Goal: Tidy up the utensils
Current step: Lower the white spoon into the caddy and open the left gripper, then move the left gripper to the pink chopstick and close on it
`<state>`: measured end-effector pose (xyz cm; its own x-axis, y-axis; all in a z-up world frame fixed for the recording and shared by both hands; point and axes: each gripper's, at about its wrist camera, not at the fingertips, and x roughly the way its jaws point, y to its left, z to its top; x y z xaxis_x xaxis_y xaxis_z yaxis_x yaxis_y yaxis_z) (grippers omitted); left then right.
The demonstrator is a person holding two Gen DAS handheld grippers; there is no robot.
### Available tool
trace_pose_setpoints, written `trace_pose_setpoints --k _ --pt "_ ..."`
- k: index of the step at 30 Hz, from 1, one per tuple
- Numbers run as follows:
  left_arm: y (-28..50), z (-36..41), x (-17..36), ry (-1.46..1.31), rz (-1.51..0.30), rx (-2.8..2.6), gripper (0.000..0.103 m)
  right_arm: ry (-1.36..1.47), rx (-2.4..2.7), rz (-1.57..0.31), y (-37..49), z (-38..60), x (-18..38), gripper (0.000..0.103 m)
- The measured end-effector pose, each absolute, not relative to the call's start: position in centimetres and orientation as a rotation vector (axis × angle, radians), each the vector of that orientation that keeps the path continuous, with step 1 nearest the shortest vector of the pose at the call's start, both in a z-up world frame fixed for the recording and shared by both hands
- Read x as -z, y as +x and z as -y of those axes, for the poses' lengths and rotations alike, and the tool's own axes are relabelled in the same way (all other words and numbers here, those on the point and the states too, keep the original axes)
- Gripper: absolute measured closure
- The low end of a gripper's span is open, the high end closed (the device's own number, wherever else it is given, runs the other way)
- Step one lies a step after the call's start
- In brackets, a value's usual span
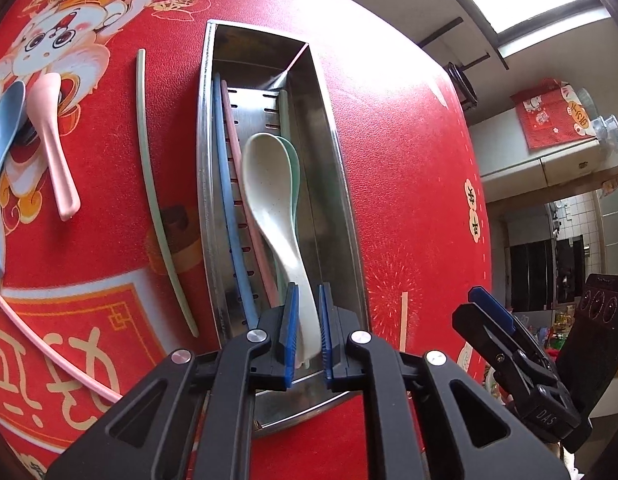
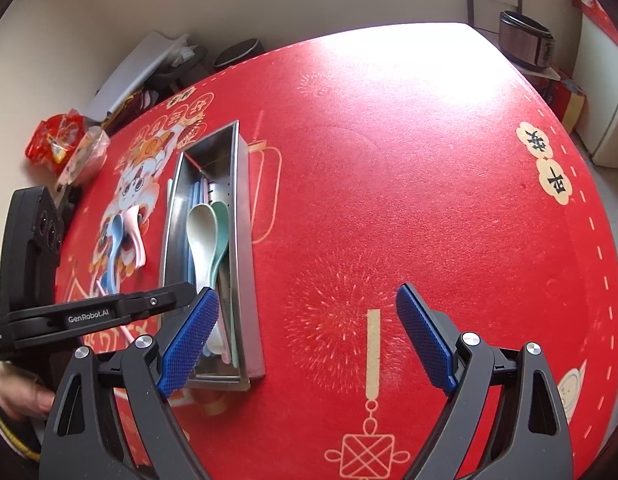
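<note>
Stainless-steel rectangular utensil tray (image 1: pixel 329 152) sits on the red festive-print bench (image 1: pixel 409 160). My left claw (image 1: pixel 307 336) is closed around the handle of a cream plastic soup spoon (image 1: pixel 269 184) lying inside that tray atop a mint-green spoon (image 1: pixel 295 164). My right claw (image 2: pixel 307 340) hovers spread wide just right of the tray. A pink spoon (image 1: pixel 53 140) and a light-blue spoon (image 1: pixel 5 152) lie left of the tray.

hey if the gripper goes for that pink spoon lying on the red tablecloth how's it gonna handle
The pink spoon is probably stiff and light: it looks like thin moulded plastic. Its handle looks smooth and rounded, so it may slip or twist between the pads. It lies partly against the blue spoon, so lifting it may nudge that one.
</note>
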<state>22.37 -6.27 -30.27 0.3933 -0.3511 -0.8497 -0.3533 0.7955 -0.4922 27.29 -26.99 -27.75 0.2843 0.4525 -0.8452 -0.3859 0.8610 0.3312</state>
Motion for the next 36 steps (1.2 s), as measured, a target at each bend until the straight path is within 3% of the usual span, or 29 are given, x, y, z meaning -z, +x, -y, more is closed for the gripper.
trace_pose_setpoints --k 5,15,24,27,36 --pt "21.7 5.4 29.0 -0.656 -1.164 -0.006 0.089 0.086 -0.558 -1.138 27.0 26.7 27.4 0.016" --pt "16.1 -0.8 26.8 -0.606 -1.07 -0.152 0.066 0.106 -0.593 -1.055 25.5 23.3 25.8 0.016" --pt "10.5 -7.8 30.3 -0.716 -1.124 -0.402 0.066 0.098 -0.691 -1.105 23.5 18.8 26.6 0.016" --pt "10.9 -8.2 30.7 -0.663 -1.133 -0.425 0.06 0.07 -0.708 -1.104 22.9 17.9 26.6 0.016" --pt "13.1 -7.0 32.7 -0.49 -1.228 -0.492 0.059 0.08 -0.681 -1.09 22.9 18.5 26.4 0.016"
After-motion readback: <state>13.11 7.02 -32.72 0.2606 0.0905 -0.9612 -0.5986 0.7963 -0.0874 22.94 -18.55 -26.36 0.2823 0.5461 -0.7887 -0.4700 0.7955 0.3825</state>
